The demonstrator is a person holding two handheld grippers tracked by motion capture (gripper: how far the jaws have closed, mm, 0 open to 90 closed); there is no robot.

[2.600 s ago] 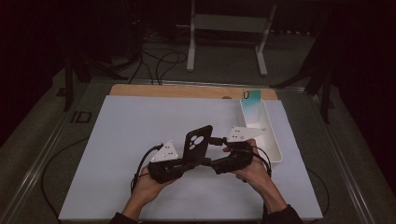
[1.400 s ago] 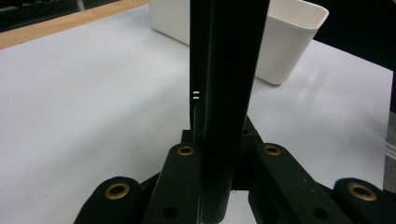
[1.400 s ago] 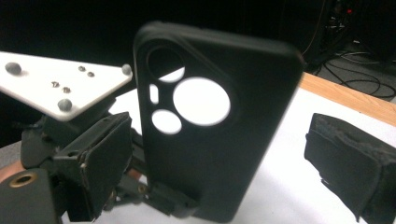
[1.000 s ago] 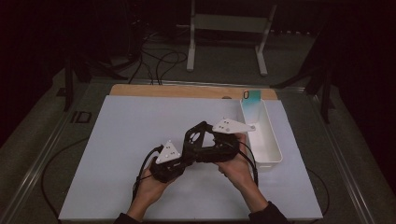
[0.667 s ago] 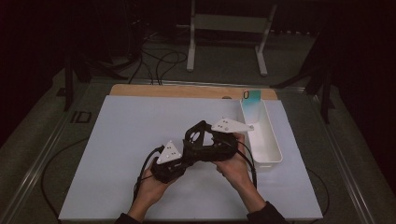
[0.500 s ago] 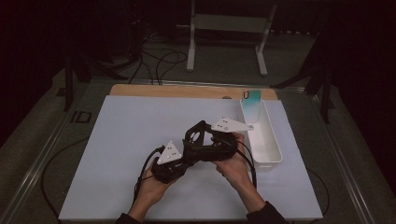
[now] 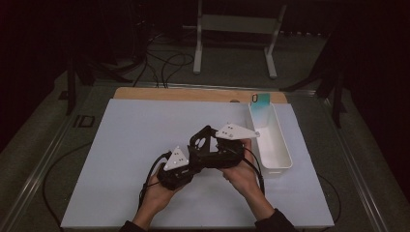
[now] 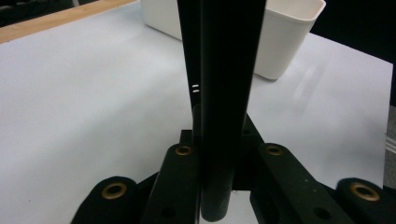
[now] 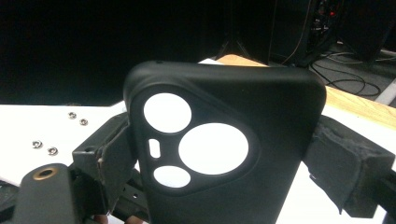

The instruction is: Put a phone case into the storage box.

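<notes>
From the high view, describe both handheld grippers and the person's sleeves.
Both the left gripper and right gripper are black, each topped by a pale three-cornered plate with small dark dots. Black cables trail from both. The sleeves look dark. The jaw links carry brass-coloured rivets.

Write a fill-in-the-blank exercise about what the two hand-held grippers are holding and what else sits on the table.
1. Both hand-held grippers hold a black soft phone case whose camera cut-outs are ____ in shape.
2. The right hand-held gripper clamps the case by its two long ____.
3. The white rectangular plastic bin stands on the person's ____ side of the white table sheet.
4. In its own view, the left hand-held gripper sees the case ____-on.

Missing words: round; sides; right; edge
</notes>
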